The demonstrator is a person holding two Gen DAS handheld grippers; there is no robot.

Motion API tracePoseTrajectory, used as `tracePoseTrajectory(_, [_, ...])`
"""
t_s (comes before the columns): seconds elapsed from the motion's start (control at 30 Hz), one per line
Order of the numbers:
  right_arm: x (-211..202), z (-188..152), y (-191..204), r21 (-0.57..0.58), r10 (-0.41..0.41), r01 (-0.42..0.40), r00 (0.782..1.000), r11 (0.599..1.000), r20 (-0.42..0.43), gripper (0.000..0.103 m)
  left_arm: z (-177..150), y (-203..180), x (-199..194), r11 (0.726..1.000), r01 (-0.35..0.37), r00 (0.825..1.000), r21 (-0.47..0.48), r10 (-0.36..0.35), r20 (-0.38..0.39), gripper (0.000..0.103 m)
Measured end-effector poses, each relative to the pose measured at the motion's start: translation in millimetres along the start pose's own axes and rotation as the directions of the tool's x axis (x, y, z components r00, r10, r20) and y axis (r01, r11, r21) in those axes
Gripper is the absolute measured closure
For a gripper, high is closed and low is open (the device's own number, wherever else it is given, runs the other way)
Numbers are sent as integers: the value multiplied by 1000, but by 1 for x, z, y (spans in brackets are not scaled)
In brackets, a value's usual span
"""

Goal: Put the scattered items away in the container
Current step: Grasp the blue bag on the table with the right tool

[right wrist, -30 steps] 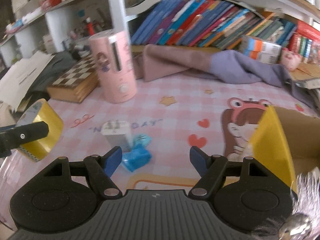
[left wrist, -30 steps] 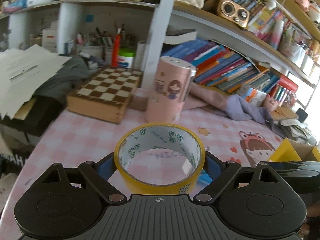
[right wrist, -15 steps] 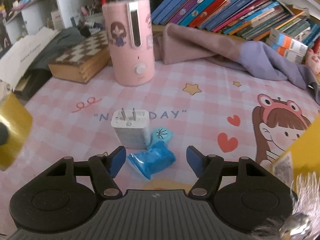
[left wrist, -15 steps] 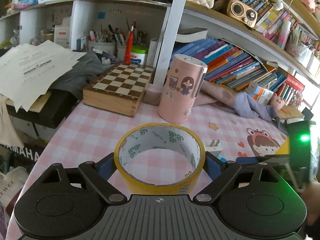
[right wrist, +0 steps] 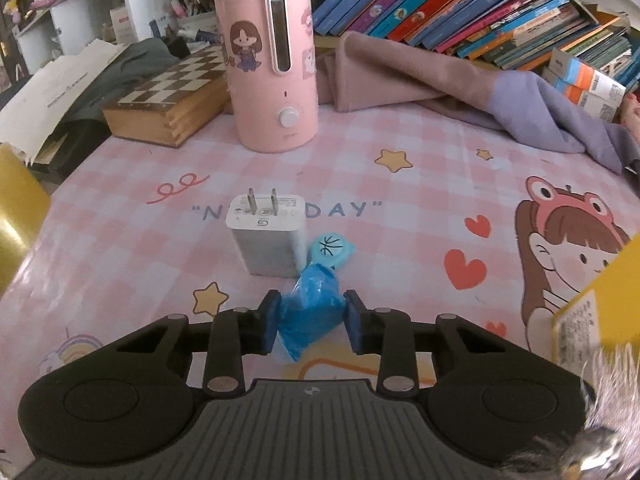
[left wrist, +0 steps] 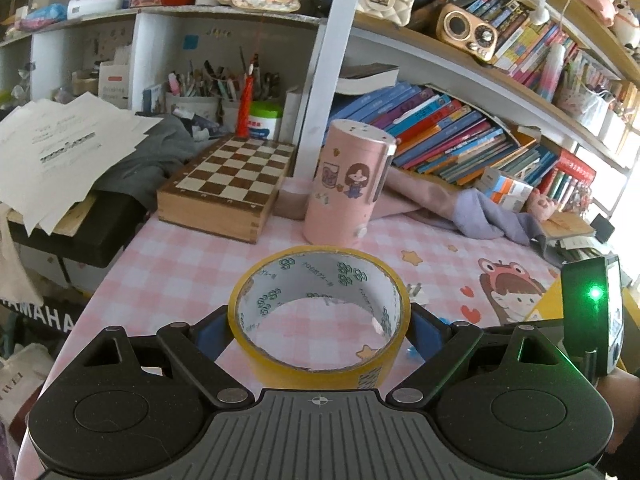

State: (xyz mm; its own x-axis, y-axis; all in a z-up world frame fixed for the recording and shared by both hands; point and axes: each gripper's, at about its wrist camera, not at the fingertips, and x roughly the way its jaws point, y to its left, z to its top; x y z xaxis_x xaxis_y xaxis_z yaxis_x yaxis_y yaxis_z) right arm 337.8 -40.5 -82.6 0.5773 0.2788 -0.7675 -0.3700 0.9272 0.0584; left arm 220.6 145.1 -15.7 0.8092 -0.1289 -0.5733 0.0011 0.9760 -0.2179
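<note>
Item: blue bag point(right wrist: 310, 312), soft, light, crushable; my right tongs point(right wrist: 311, 322), jaws just closing, pinch its middle, while left tongs point(left wrist: 319, 326) grasp stiff tape point(left wrist: 319, 316) across its rim.

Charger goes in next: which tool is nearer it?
Right. The right tool is just in front of the charger, clamping a blue bag. The left tool holds tape, farther off.

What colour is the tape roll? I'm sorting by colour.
Yellow outside, white inside with green logos; the tape roll shows best in the left wrist view.
</note>
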Motion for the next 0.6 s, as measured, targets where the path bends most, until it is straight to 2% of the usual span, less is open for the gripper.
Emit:
tracePoseTrajectory(0.2, [-28, -6, 0, 7, 2, -3, 1000, 1000, 31, 72, -2, -8, -13, 1000, 26, 999, 16, -26, 22, 12])
tracePoseTrajectory(0.6, [-109, -26, 2, 51, 0, -6, 992, 999, 130, 72, -14, -27, -49, 995, 85, 996, 54, -87, 37, 12])
